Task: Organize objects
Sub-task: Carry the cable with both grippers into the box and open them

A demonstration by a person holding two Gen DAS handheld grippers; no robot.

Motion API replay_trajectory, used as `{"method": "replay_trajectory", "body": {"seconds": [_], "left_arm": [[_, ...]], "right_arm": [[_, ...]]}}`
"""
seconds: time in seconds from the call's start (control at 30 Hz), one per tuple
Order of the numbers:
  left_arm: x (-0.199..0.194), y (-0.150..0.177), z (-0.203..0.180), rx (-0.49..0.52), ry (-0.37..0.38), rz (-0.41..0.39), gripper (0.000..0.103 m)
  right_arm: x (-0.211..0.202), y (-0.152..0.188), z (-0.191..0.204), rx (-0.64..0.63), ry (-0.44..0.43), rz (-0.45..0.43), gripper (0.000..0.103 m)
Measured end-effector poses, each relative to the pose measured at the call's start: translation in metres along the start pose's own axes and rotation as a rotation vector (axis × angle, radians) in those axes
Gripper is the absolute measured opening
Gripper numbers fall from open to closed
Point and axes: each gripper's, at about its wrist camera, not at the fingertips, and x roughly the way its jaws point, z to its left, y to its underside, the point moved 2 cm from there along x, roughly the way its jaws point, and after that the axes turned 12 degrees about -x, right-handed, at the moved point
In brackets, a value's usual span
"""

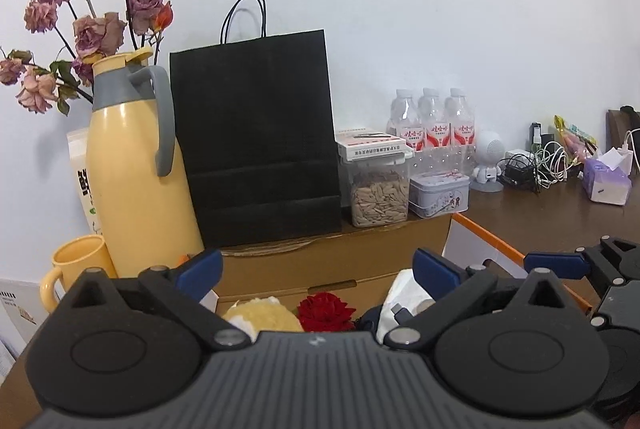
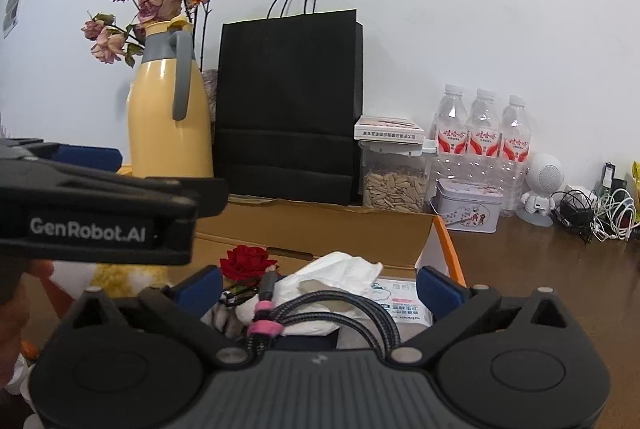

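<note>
An open cardboard box [image 2: 352, 229] holds a red rose [image 2: 246, 261], a white tissue [image 2: 336, 269], a coiled braided cable with a pink tie [image 2: 320, 309], a yellow plush [image 1: 260, 315] and a printed packet [image 2: 404, 297]. My left gripper [image 1: 316, 269] is open and empty above the box; the rose [image 1: 326, 311] and tissue [image 1: 404, 293] lie below it. My right gripper [image 2: 320, 285] is open and empty above the cable. The left gripper's body [image 2: 100, 205] crosses the right wrist view at left.
Behind the box stand a yellow thermos [image 1: 132, 165], a yellow mug [image 1: 78, 265], dried roses [image 1: 92, 29], a black paper bag [image 1: 256, 141], a jar of seeds [image 1: 378, 189], a tin [image 1: 438, 195], water bottles [image 1: 432, 121], a white robot figure [image 1: 488, 157], tangled cables [image 1: 536, 165] and a tissue pack [image 1: 608, 177].
</note>
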Motion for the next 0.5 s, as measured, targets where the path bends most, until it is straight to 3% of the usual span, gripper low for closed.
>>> {"method": "replay_trajectory", "body": {"seconds": [0.33,0.5], "left_arm": [[-0.008,0.000,0.004,-0.044,0.029,0.007,0.103],[-0.027,-0.002,0.006,-0.061,0.056,-0.026,0.103]], "right_arm": [[-0.007,0.000,0.002,-0.006,0.005,-0.017,0.103],[-0.019,0.001,0.003,-0.018,0.009,-0.035,0.103]]}}
